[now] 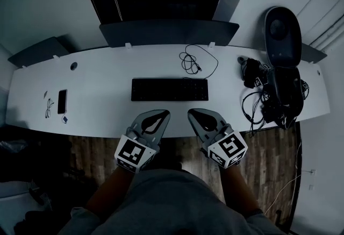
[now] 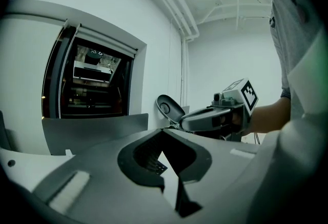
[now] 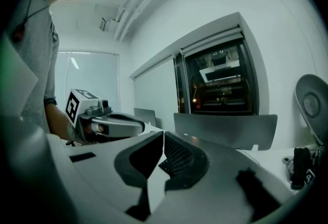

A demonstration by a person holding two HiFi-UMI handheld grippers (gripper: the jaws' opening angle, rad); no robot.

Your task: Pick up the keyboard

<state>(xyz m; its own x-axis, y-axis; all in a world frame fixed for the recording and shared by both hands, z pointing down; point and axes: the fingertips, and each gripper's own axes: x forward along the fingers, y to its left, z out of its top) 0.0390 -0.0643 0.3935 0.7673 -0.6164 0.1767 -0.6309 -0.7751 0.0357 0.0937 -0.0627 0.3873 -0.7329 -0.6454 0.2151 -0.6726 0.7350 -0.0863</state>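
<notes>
Nothing of the pickup was done. The keyboard [image 1: 169, 89] lay flat and untouched on the white desk [image 1: 102, 115], about the middle of it. Our left gripper [image 1: 157, 116] and right gripper [image 1: 200, 116] hung side by side over the desk's near edge, at 6 o'clock from the keyboard and apart from it. Both had their jaws pressed together with nothing between them. Each gripper view showed only a patch of keys beyond the closed tips. As we judged it, the whole job was left: open the jaws, reach in, grip and lift.

The keyboard's long axis ran from 9 o'clock to 3 o'clock in the head view, parallel to the desk's front edge, with one long side facing us. It was too dark to tell which key row lay nearest. A looped cable [image 1: 194, 62] lay at 1 o'clock from it, apart.
</notes>
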